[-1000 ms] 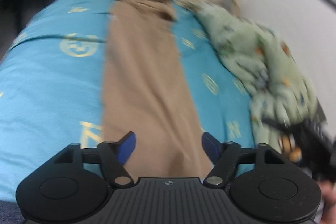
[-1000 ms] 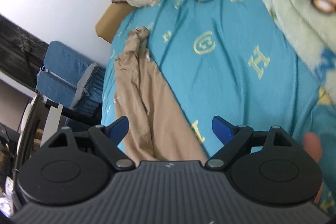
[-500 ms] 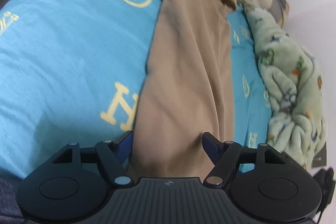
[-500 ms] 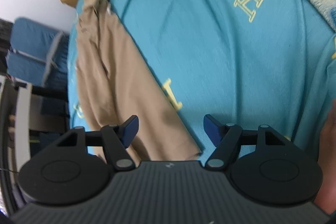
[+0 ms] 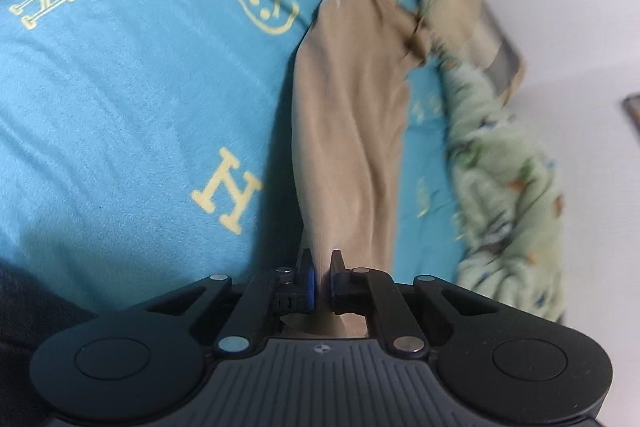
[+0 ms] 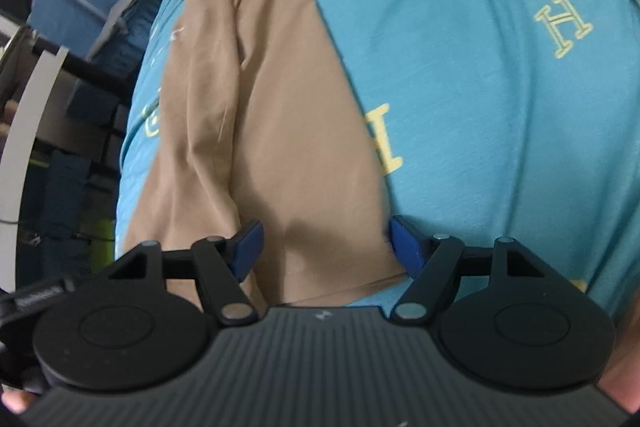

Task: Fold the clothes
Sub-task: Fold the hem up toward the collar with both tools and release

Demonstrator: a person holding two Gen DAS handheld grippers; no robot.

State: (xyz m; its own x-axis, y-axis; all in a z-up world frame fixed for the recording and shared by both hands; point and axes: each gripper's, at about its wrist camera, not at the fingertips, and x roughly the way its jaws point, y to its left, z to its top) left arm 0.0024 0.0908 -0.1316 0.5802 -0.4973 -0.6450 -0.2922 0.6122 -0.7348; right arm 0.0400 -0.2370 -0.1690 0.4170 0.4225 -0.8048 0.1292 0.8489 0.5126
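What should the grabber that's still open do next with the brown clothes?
Probably close. The left gripper is already pinched shut on the tan garment, while the right gripper stands open with the garment's near corner lying between its pads. Gripping there would likely let both hands lift the end together.

Your left gripper [image 5: 322,269] hides the trousers' [image 5: 348,131] near hem behind its body. The far blanket [image 5: 508,179] is smeared with blur. In the right view, the trousers' far end runs off the top edge, and your hand [image 6: 624,383] is cropped.
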